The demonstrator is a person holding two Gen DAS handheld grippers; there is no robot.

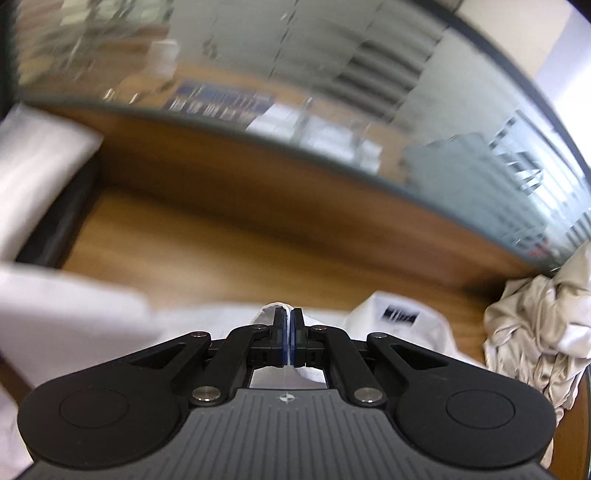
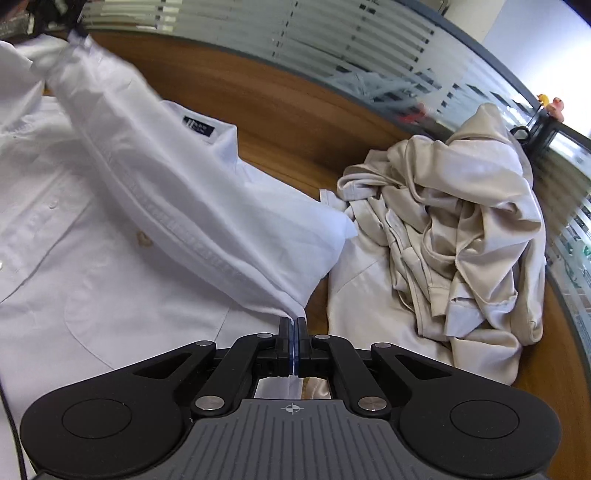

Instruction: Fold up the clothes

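A white button shirt (image 2: 92,206) lies on the wooden table, collar with a dark label (image 2: 198,125) toward the far side. My right gripper (image 2: 292,325) is shut on the shirt's sleeve (image 2: 207,206), which stretches taut up and left to my left gripper (image 2: 75,27) at the top left corner. In the left wrist view my left gripper (image 1: 288,314) is shut on white cloth (image 1: 269,308), with the shirt collar and label (image 1: 400,315) just right of it.
A crumpled beige garment (image 2: 461,236) is piled on the table right of the shirt; it also shows in the left wrist view (image 1: 539,317). A frosted glass partition (image 2: 332,48) borders the table's far edge. Bare wooden table (image 1: 221,240) lies ahead of the left gripper.
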